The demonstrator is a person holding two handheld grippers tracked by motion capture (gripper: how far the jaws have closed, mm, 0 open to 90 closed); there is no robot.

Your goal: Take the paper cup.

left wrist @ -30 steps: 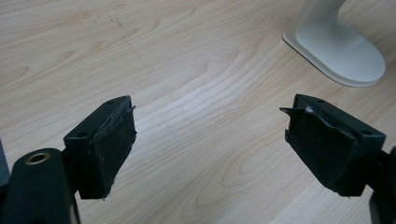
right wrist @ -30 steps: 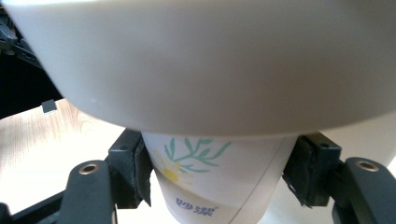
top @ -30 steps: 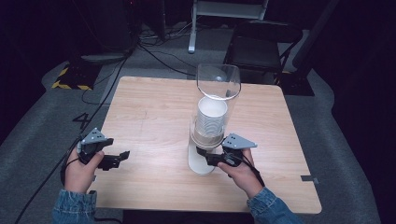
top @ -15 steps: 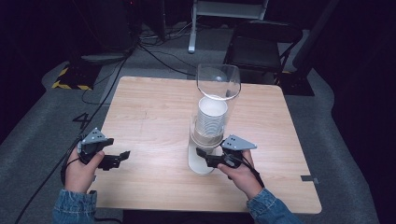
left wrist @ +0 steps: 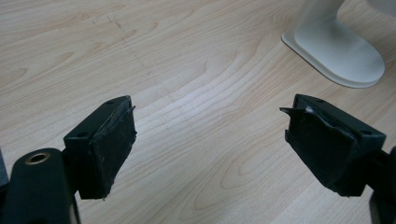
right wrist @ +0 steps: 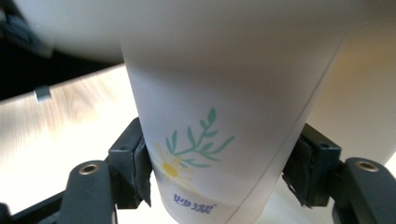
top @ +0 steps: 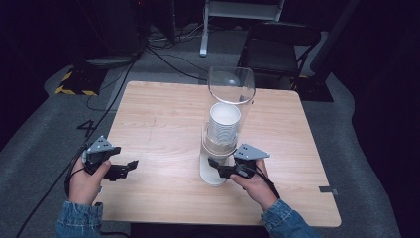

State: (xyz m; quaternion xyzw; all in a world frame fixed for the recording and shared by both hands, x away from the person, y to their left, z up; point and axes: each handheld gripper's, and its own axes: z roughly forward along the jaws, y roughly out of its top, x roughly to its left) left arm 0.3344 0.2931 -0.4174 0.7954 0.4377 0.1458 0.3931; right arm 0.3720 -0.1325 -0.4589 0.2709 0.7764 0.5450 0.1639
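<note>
High view: wooden table (top: 163,114) on grey carpet, cup dispenser (top: 216,148) standing just past centre toward 5 o'clock, clear tube on a white base with a stack of paper cups inside. Right gripper (top: 216,166) down at the foot of the dispenser, at about 5 o'clock on the table, right hand (top: 255,181) behind it. Left gripper (top: 130,166) over at 7 o'clock near the table's front edge, well apart from the dispenser, left hand (top: 85,176) wrapped round the handle. Chair (top: 277,44) and cables on the floor up at 12.

Left gripper view: jaws spread wide with nothing but bare table between them. White base (left wrist: 338,46) of the dispenser off at 1 o'clock.

Right gripper view: cup (right wrist: 219,126) dead centre, white with a daisy and green sprig printed on it. Jaws closed onto it, pads (right wrist: 140,168) pressed against both sides at 8 and 4 o'clock. More white of the dispenser overhead at 12, blurry.
</note>
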